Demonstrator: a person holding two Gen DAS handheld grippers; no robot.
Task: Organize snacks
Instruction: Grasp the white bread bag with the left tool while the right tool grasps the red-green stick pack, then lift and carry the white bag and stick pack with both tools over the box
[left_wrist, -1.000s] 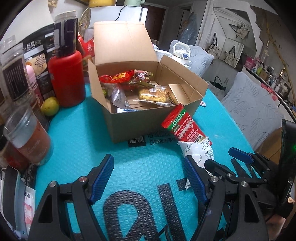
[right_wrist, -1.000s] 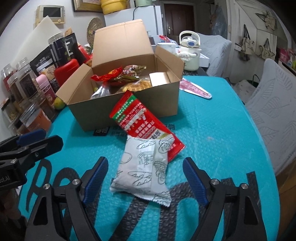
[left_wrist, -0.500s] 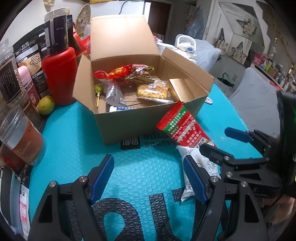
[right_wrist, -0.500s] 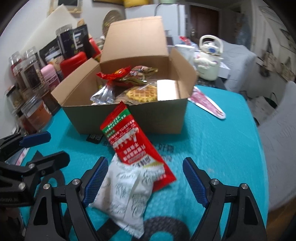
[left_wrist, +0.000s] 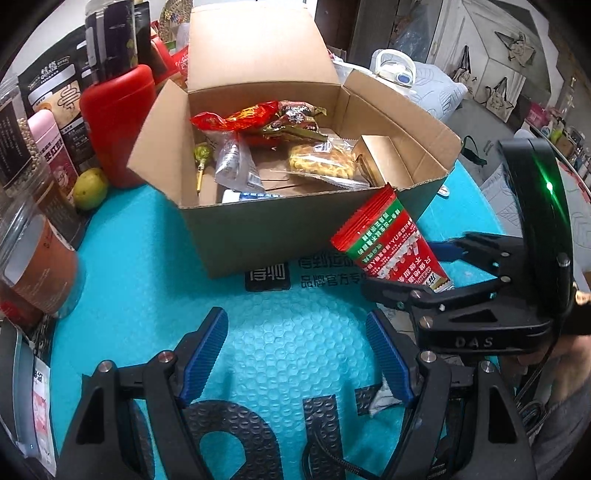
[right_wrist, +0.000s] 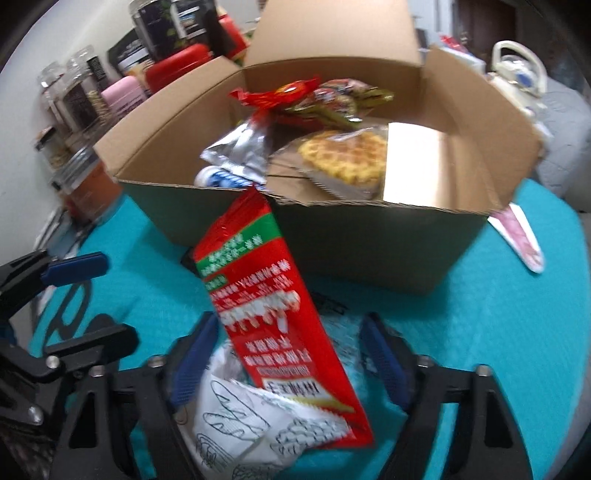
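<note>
An open cardboard box (left_wrist: 258, 236) (right_wrist: 369, 251) holding several wrapped snacks stands on the teal mat. A red-and-green snack packet (right_wrist: 266, 306) (left_wrist: 388, 240) leans against its front wall, its lower end lying on a white packet with bread drawings (right_wrist: 251, 421). My right gripper (right_wrist: 288, 354) (left_wrist: 406, 269) straddles both packets and its jaws are closing. The left pad is next to the white packet, the right pad still stands off. My left gripper (left_wrist: 295, 332) (right_wrist: 96, 299) hangs open over bare mat in front of the box, nothing between its fingers.
Jars, pouches and a red bottle (left_wrist: 114, 122) crowd the mat's left side, with a lemon (left_wrist: 90, 188) and a plastic cup (left_wrist: 37, 273). A pink wrapper (right_wrist: 524, 240) lies right of the box. A white kettle (left_wrist: 391, 70) and grey chairs stand beyond.
My right gripper came forward and down over the two packets, rolled a little, and its jaws narrowed around them. My left gripper edged closer to the box.
</note>
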